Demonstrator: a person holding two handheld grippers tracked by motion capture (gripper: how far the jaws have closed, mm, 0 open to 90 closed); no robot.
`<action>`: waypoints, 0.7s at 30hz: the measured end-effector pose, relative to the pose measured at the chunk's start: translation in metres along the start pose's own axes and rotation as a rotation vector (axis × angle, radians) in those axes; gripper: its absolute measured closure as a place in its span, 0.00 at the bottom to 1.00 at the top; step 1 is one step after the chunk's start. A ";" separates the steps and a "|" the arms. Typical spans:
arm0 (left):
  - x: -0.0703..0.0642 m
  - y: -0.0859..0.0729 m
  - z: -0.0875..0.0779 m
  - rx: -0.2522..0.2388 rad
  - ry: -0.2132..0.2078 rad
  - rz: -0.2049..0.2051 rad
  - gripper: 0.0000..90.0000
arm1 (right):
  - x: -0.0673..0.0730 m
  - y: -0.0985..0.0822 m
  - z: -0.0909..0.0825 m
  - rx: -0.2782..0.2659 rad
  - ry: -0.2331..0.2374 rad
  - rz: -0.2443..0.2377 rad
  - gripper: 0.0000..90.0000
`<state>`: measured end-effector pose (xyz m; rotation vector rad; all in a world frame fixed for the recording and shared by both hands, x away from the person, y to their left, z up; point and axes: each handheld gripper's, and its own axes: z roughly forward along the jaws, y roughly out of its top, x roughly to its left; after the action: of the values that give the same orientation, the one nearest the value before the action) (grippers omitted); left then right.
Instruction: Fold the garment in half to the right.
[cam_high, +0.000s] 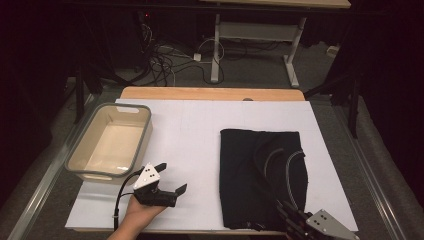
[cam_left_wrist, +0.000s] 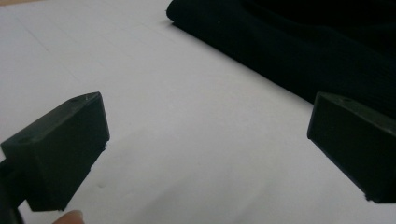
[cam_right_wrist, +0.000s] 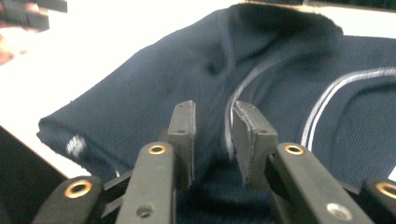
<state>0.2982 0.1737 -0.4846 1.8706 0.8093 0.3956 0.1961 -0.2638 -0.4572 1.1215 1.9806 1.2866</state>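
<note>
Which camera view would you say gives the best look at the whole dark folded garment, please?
The high view: the garment lies folded on the white board, all its edges and pale curved stripes visible. The right gripper view shows a close patch of navy fabric and stripes beyond its jaws. The left gripper view catches one dark folded edge.

Tub (cam_high: 110, 142) left of garment (cam_high: 262, 175) on table (cam_high: 190, 130)

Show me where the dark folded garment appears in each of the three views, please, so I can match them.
High view: the dark folded garment lies right of centre on the white table top.
Left gripper view: it crosses the upper right corner.
Right gripper view: it spreads across the middle, beyond the right tool.
Shared landmark: the white table top.
</note>
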 end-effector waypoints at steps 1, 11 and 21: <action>-0.001 0.000 0.000 -0.005 0.002 0.006 0.00 | 0.000 0.003 0.000 -0.013 0.001 0.002 0.74; -0.002 -0.002 -0.002 -0.023 0.014 0.010 0.00 | 0.004 0.003 0.031 0.073 -0.021 0.013 0.67; -0.001 0.000 0.001 0.004 0.003 0.004 0.00 | -0.016 -0.014 0.001 0.085 -0.056 0.048 0.95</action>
<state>0.2977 0.1727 -0.4848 1.8764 0.8090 0.3997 0.1997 -0.2797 -0.4701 1.2389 1.9948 1.1917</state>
